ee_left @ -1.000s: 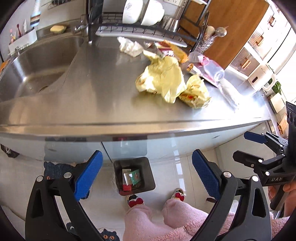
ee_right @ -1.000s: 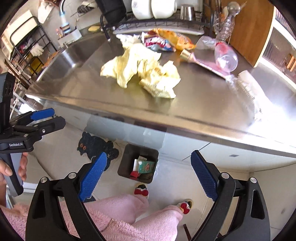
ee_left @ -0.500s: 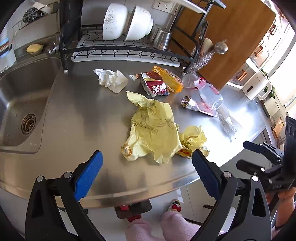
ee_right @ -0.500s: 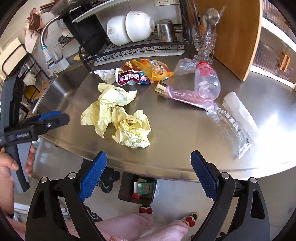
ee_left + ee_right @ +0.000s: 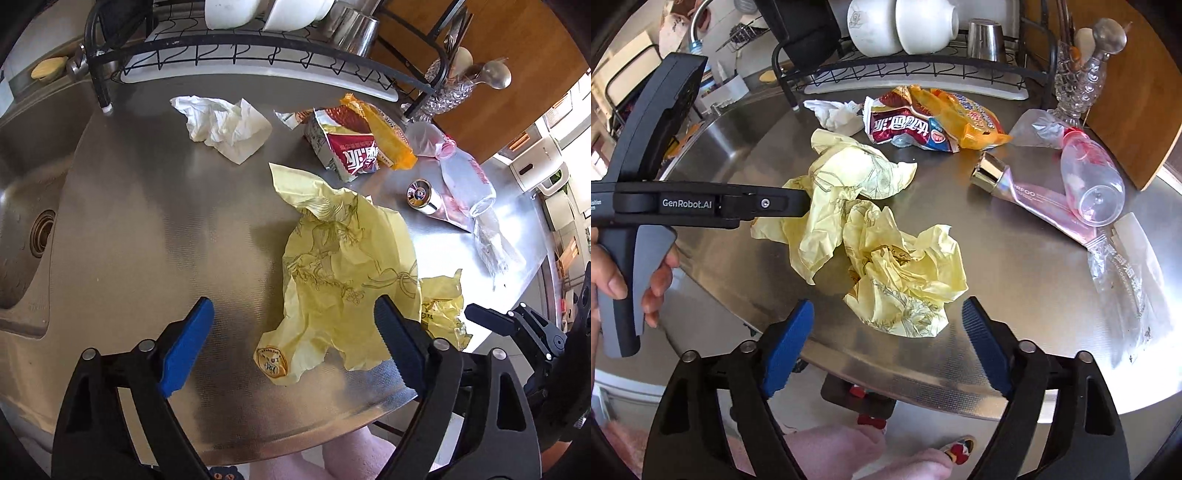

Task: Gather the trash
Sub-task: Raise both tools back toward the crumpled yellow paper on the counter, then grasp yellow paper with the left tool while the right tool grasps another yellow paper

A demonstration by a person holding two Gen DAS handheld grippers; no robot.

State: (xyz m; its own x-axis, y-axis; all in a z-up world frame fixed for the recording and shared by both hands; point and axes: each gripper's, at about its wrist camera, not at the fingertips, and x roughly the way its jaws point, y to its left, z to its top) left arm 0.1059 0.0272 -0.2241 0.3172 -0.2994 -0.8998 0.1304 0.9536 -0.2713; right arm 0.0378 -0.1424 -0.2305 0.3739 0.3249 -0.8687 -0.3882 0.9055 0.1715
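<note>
Both wrist cameras are looking forward and down along their own blue-padded fingers (image 5: 186, 347) from above the front edge of the steel worktop (image 5: 155, 236), close to it. The left one is facing the middle and the sink-side edge; the right one is facing the middle from further right. Both are taking in the yellow wrappers (image 5: 905, 280), snack bags (image 5: 354, 147) and dish rack (image 5: 916, 74) at the back edge.

Left gripper (image 5: 293, 341) over steel bench (image 5: 155, 229), jaws wide apart, flanking near edge of large yellow wrapper (image 5: 343, 273). Smaller crumpled yellow wrapper (image 5: 441, 310) just right of it. White tissue (image 5: 225, 127) farther back, red snack bag (image 5: 347, 147) beside orange packet (image 5: 384, 134). Right gripper (image 5: 513, 325) at right edge.
</note>
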